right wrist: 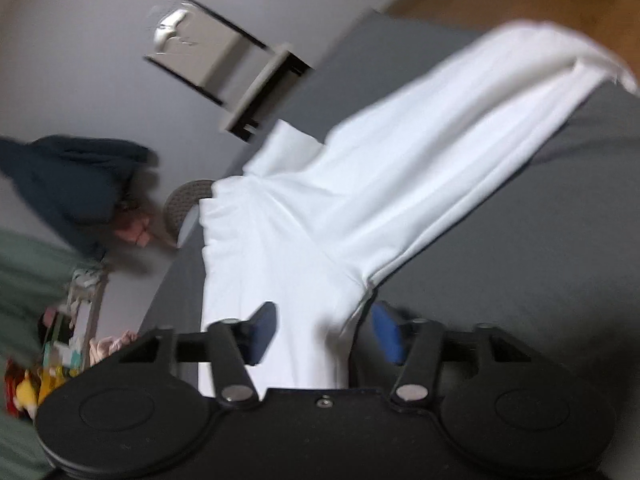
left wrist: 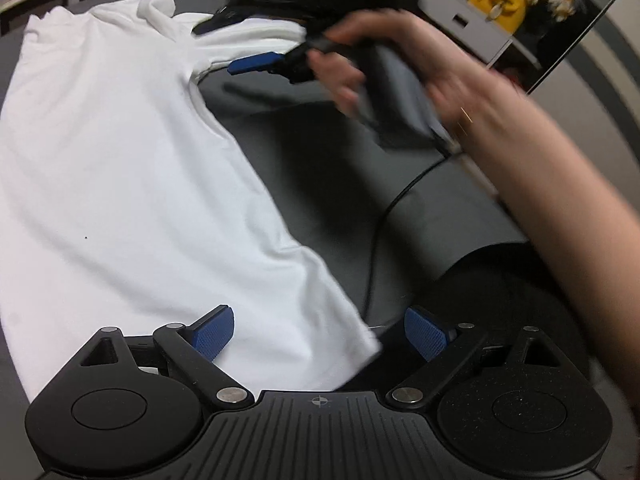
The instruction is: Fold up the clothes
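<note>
Hovering left gripper (left wrist: 320,334) jaws wide, empty | right gripper (right wrist: 326,332) jaws spread around white shirt (right wrist: 320,216)

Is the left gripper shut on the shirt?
No, the left gripper is open, its pads wide apart over the shirt hem.

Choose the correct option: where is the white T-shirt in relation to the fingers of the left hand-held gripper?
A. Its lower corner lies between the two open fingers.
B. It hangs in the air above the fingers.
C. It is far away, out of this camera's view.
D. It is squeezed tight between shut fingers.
A: the left hand-held gripper is wide open, and the lower corner of the white T-shirt lies between its blue fingers.
</note>
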`<state>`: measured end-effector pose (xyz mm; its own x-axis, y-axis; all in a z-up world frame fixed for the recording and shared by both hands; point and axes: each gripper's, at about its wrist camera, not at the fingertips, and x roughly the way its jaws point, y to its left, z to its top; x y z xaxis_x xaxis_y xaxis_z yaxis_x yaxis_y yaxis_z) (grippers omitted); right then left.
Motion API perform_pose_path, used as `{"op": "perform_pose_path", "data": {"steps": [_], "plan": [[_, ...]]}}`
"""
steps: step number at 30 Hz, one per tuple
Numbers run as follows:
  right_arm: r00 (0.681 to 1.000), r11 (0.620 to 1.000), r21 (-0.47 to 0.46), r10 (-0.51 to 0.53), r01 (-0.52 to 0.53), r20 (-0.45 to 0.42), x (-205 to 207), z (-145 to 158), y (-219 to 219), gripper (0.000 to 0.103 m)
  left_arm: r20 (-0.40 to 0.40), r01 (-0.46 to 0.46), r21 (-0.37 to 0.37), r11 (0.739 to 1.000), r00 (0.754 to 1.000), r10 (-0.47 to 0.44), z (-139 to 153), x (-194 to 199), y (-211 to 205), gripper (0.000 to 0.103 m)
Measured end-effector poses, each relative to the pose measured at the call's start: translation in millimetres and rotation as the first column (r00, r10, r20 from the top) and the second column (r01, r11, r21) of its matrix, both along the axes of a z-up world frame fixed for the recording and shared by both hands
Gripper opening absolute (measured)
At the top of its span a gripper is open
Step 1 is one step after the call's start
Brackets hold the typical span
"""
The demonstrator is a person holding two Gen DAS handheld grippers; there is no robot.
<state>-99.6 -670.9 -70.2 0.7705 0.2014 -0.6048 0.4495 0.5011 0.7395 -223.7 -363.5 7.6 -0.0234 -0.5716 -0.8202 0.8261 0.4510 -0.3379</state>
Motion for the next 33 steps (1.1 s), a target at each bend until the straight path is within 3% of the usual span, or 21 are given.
{"op": "perform_pose_path", "data": {"steps": [2, 4, 6, 7, 9, 10, 16, 21, 27, 30, 32, 33], "plan": [[1.0, 1.0, 0.027, -0.012, 0.012, -0.001, 5.2, -7.5, 4.4, 0.04, 0.032, 0.006, 0.022, 1.0, 0.999, -0.007, -0.7, -4.8, -1.7, 0.092], [1.0, 1.0, -0.007, 0.008, -0.008, -0.009, 6.7, -10.5, 9.7, 0.034, 0.042, 0.005, 0.032, 0.999, 0.999, -0.006, -3.9, -7.3, -2.8, 0.074], [1.0, 0.999, -0.036, 0.029, -0.029, -0.006, 6.5, -12.4, 13.0, 0.018, -0.001, 0.002, 0.023, 1.0, 1.0, -0.002, -9.6, -6.9, -2.3, 0.048], [0.999, 0.999, -0.041, 0.032, -0.032, -0.003, 5.4, -11.5, 13.1, 0.014, -0.021, 0.001, 0.017, 1.0, 1.0, -0.001, -11.9, -6.2, -1.3, 0.04], [0.999, 0.998, -0.054, 0.043, -0.042, 0.015, 3.8, -7.1, 12.9, 0.01, -0.02, 0.013, 0.023, 1.0, 1.0, -0.013, -15.7, -6.0, -1.7, 0.012], [0.999, 0.997, -0.059, 0.046, -0.044, 0.029, 4.1, -3.9, 11.9, 0.009, -0.018, 0.016, 0.022, 1.0, 1.0, -0.016, -17.0, -5.8, -1.2, 0.009], [0.988, 0.996, -0.061, 0.068, -0.06, 0.138, 6.7, 13.9, 3.2, 0.008, 0.024, -0.029, -0.017, 0.999, 0.999, 0.03, -4.5, 4.1, 18.4, 0.006], [0.982, 0.998, -0.022, 0.068, -0.065, 0.179, 26.8, 8.2, -1.9, 0.008, 0.099, -0.104, -0.03, 0.994, 0.989, 0.106, 17.2, 25.5, 36.9, 0.006], [0.987, 0.997, -0.027, 0.07, -0.067, 0.142, 27.6, 1.0, -3.0, 0.008, 0.056, -0.075, -0.017, 0.997, 0.996, 0.076, 26.1, 34.2, 24.8, 0.007], [0.99, 0.997, -0.039, 0.068, -0.063, 0.122, 28.8, -7.6, -0.3, 0.009, 0.067, -0.069, 0.024, 0.997, 0.995, 0.067, 22.1, 32.0, 16.8, 0.007], [0.993, 0.997, -0.041, 0.074, -0.071, 0.094, 30.0, -9.6, 1.8, 0.018, 0.097, -0.094, 0.036, 0.995, 0.991, 0.09, 15.2, 34.2, 19.5, 0.007], [0.992, 0.995, -0.04, 0.096, -0.093, 0.088, 30.2, -8.4, 2.9, 0.034, 0.111, -0.119, 0.04, 0.992, 0.987, 0.114, 13.1, 37.4, 24.0, 0.008]]}}
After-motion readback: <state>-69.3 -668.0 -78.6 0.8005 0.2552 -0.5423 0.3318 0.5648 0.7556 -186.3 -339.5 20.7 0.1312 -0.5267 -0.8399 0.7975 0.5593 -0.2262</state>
